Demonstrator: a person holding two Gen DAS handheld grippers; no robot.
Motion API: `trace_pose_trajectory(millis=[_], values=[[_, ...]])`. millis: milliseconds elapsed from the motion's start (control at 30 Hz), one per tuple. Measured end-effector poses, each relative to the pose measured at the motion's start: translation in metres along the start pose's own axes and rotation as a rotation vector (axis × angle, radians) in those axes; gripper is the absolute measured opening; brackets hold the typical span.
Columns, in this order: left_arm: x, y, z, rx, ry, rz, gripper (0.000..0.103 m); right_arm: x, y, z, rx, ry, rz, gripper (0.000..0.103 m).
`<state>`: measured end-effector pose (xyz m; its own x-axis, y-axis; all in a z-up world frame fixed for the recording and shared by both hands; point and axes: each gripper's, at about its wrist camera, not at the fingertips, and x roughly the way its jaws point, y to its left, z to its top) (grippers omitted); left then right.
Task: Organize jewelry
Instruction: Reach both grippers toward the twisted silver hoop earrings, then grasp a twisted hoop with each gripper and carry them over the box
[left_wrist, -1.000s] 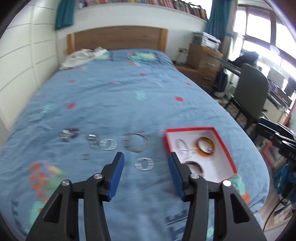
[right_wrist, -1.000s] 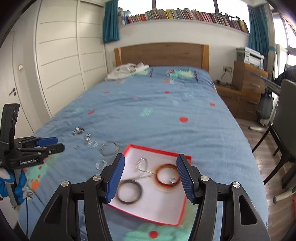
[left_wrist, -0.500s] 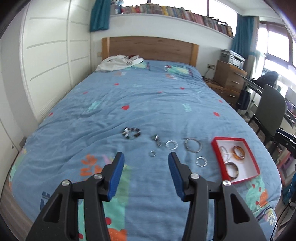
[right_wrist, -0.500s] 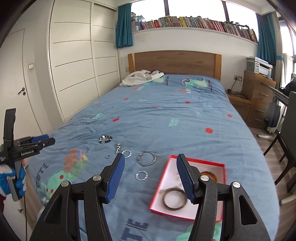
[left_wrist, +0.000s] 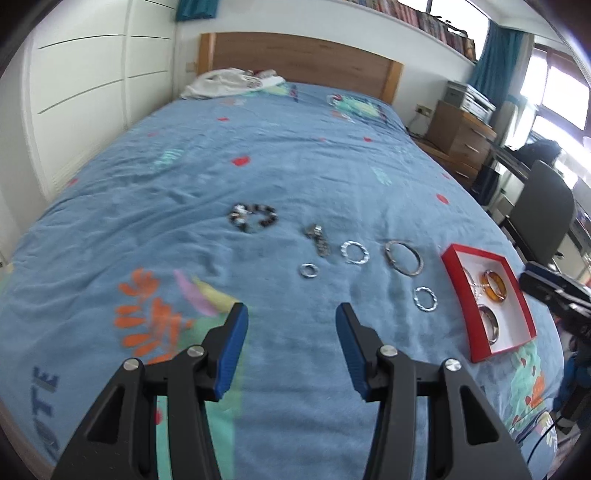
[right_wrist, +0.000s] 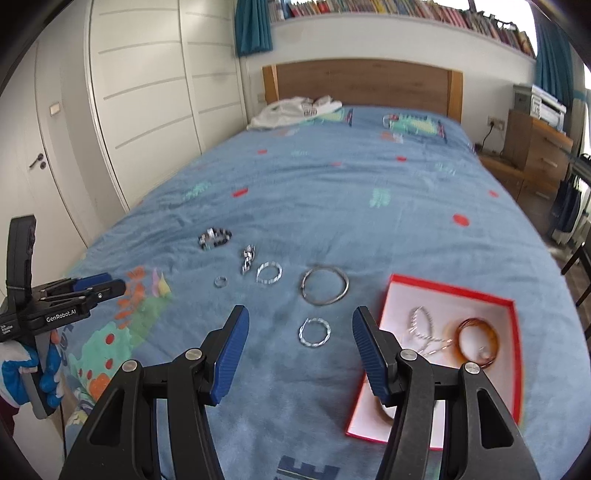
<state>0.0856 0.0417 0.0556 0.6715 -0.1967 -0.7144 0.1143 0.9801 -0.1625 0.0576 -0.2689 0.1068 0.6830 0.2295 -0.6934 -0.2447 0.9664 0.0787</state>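
A red box (right_wrist: 506, 314) with a white inside lies on the blue bedspread; it holds an amber bangle (right_wrist: 477, 342), a silver chain (right_wrist: 424, 332) and a dark bangle partly hidden by my right finger. The box also shows in the left wrist view (left_wrist: 476, 254). Loose on the bed lie a twisted silver ring (right_wrist: 314, 332), a large silver bangle (right_wrist: 325, 285), another twisted ring (right_wrist: 269, 273), a small ring (right_wrist: 220, 281), a chain clump (right_wrist: 248, 257) and a dark bead bracelet (right_wrist: 214, 237). My right gripper (right_wrist: 300, 350) is open above the twisted ring. My left gripper (left_wrist: 291, 343) is open and empty.
The bed fills both views, with a wooden headboard (right_wrist: 362, 85) and white clothes (right_wrist: 295, 109) at its far end. White wardrobe doors (right_wrist: 147, 92) stand on the left. A wooden dresser (right_wrist: 535, 147) and a dark chair (left_wrist: 543, 214) stand on the right.
Both grippers have come back closer to the bed. The right one has shifted left, from over the box to over the twisted ring. The left one now faces the loose jewelry.
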Motion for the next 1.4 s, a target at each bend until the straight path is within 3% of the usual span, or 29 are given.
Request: trace_pose_trajectory(millis=[233,567,1033,1400], values=[[0.05,-0.024,0.015,0.05,0.044,-0.117,0.047,0.049,0.002,-0.014,0.034,0.082,-0.005,0.058],[0.115,-0.052,0.041,0.125,0.093,-0.215,0.047,0.097,-0.01,-0.026,0.093,0.168,-0.042,0.058],[0.206,-0.064,0.054,0.138,0.191,-0.224,0.047,0.14,-0.017,-0.025,0.111,0.23,-0.053,0.058],[0.222,-0.073,0.055,0.206,0.186,-0.192,0.045,0.166,-0.005,-0.015,-0.011,0.317,-0.118,0.062]])
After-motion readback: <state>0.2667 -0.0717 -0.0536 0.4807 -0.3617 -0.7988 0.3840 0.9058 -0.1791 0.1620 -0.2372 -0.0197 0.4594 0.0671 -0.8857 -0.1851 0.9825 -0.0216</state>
